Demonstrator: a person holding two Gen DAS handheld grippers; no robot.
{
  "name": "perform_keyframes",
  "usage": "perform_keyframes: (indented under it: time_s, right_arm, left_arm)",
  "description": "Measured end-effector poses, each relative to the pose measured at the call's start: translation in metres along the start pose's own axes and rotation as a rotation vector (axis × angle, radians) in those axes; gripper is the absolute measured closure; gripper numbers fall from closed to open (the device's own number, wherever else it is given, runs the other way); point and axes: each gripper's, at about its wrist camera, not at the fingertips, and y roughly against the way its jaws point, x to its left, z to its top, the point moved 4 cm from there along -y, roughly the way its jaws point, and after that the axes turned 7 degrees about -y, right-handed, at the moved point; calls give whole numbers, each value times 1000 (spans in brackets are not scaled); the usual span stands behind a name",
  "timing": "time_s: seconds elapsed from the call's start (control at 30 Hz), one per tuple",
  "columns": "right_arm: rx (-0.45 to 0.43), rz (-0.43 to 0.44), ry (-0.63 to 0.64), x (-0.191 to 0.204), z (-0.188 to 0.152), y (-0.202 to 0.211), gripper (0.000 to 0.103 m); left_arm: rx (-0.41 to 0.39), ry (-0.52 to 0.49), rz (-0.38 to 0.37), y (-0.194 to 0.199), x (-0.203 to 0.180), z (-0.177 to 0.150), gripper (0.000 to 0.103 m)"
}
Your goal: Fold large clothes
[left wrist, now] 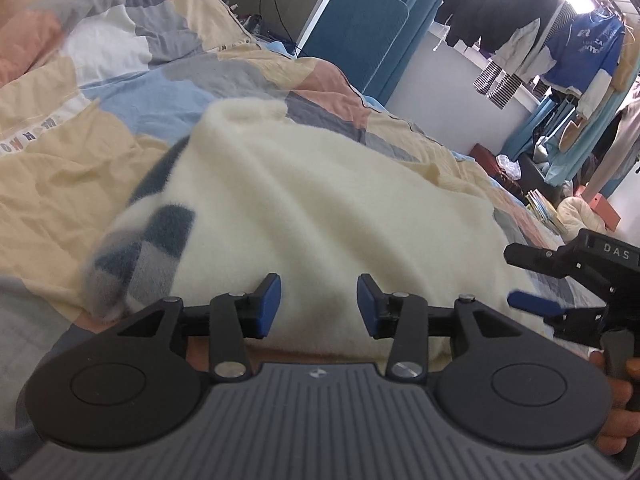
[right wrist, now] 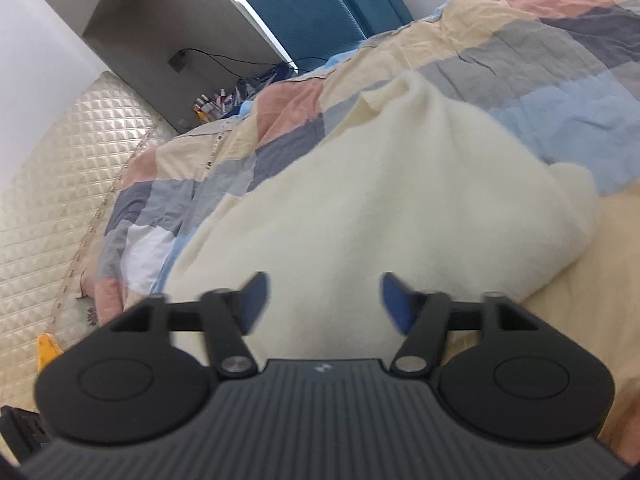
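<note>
A large cream fleece garment (left wrist: 320, 208) lies bunched on the patchwork bedspread (left wrist: 60, 168); a blue and grey checked sleeve (left wrist: 140, 248) sticks out at its left. My left gripper (left wrist: 319, 306) is open and empty, just at the garment's near edge. My right gripper (right wrist: 323, 304) is open and empty over the same cream garment (right wrist: 380, 200). It also shows in the left wrist view (left wrist: 560, 280) at the right edge, beside the garment.
The bedspread (right wrist: 560, 60) covers the bed. A quilted headboard (right wrist: 60, 184) is at the left. A blue chair (left wrist: 356, 40) and a rack of hanging clothes (left wrist: 560, 40) stand beyond the bed. Clutter lies on the floor (left wrist: 540, 200).
</note>
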Motion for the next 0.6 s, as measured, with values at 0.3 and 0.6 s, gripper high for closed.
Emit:
perform_keyframes:
  time_s: [0.3, 0.6]
  right_arm:
    - [28, 13, -145, -15, -2, -4, 20]
    - [175, 25, -466, -53, -30, -20, 19]
  left_arm:
    - [41, 53, -46, 0, 2, -1, 44]
    - [199, 335, -151, -22, 29, -22, 36]
